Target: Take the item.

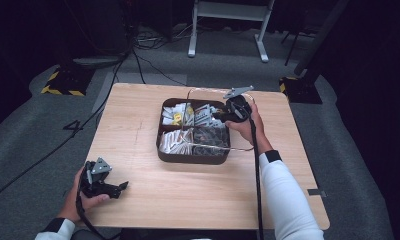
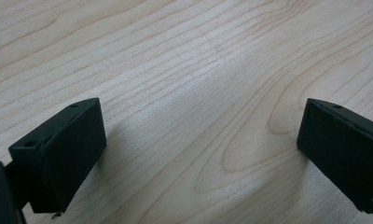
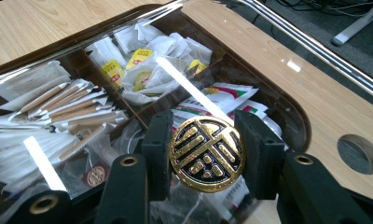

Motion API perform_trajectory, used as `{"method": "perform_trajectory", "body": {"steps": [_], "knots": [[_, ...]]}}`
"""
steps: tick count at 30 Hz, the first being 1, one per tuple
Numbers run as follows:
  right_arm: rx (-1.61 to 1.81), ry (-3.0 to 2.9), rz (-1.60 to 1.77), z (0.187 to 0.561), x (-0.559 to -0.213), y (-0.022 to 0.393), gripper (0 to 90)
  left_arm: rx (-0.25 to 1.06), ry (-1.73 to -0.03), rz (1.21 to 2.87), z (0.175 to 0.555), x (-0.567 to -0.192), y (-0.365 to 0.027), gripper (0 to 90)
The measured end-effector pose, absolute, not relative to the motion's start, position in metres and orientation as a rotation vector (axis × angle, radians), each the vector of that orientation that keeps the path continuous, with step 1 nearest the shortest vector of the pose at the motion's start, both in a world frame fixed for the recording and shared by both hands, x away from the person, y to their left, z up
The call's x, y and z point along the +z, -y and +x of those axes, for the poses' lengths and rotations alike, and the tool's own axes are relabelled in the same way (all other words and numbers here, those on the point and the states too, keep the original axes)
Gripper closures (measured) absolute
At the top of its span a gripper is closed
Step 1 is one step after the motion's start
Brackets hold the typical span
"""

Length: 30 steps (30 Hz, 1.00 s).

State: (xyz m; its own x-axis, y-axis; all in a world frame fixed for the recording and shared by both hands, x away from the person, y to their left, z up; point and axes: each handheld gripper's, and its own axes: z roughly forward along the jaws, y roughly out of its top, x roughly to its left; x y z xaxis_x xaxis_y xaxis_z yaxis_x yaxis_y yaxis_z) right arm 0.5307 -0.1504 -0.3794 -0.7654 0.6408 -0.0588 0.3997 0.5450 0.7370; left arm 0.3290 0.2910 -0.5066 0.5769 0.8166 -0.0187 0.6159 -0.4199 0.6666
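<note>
Right claw [image 3: 204,154] grips the gold knob [image 3: 206,154] of a clear lid [image 3: 287,88], apparently raised over the compartment box [image 1: 188,156]. Left claw [image 2: 198,154] rests wide open, empty, on the worktop [image 2: 184,65].

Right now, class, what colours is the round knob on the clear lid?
Gold on black knob, clearest in the right gripper view.

Light wooden table [image 1: 138,150], square top with rounded corners, grain visible. A dark four-compartment tray [image 1: 190,157] of packets sits directly on it, right of centre. The left gripper [image 1: 119,188] rests on the table near the tray's front-left, well apart from it.
</note>
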Motion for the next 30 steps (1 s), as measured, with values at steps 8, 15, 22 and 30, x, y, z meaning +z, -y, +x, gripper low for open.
{"method": "perform_trajectory", "body": {"steps": [8,15,22,30], "knots": [[1.048,-2.452,0.871,0.526,-0.378,0.167,59.2,0.411,-1.136,2.175,0.329,-0.507,-0.291,1.5],[1.059,-2.434,0.890,0.523,-0.376,0.182,59.2,0.411,-1.136,2.175,0.329,-0.507,-0.291,1.5],[1.050,-2.423,0.906,0.520,-0.375,0.198,59.2,0.412,-1.137,2.175,0.329,-0.507,-0.291,1.5],[1.045,-2.391,0.927,0.518,-0.373,0.215,59.2,0.409,-1.139,2.175,0.329,-0.506,-0.291,1.4]]}}
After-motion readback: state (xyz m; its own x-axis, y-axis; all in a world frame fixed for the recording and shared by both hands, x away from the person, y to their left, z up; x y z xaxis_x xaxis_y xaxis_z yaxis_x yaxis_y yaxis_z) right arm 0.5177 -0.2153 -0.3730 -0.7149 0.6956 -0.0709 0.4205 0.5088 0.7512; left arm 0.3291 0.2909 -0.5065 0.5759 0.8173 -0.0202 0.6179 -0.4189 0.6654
